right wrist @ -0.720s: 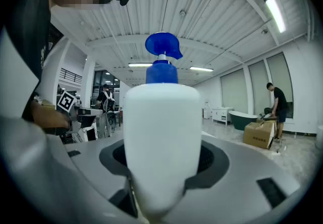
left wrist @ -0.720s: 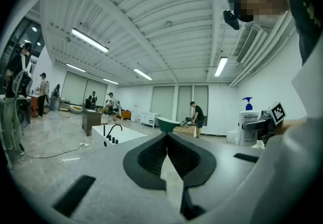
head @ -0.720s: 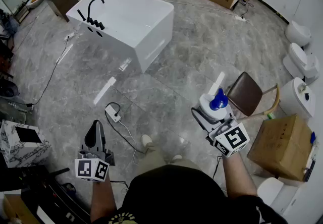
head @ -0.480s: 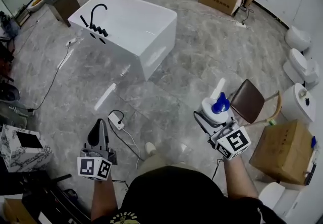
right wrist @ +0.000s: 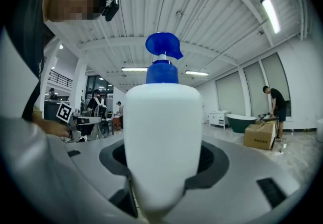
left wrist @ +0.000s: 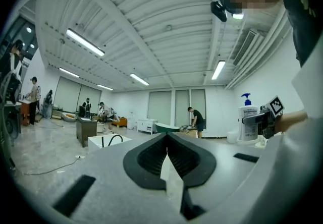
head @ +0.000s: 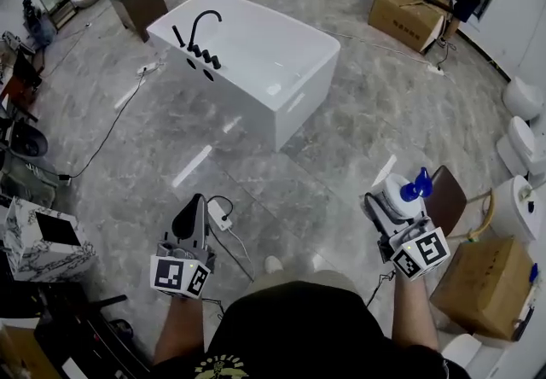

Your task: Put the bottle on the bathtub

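While carried at the near right, the right gripper has its dark fingers pinching the bottle upright: a smooth, rounded white plastic body with a blue pump head.

Left gripper, near left: black ribbed fingers pressed together, nothing between them.

Bathtub, far left, well apart from the bottle: glossy white, boxy with rounded corners, with a black arched faucet at its left end.

Floor: polished grey marble-patterned tiles.

Cardboard box, near right: brown, square-edged.
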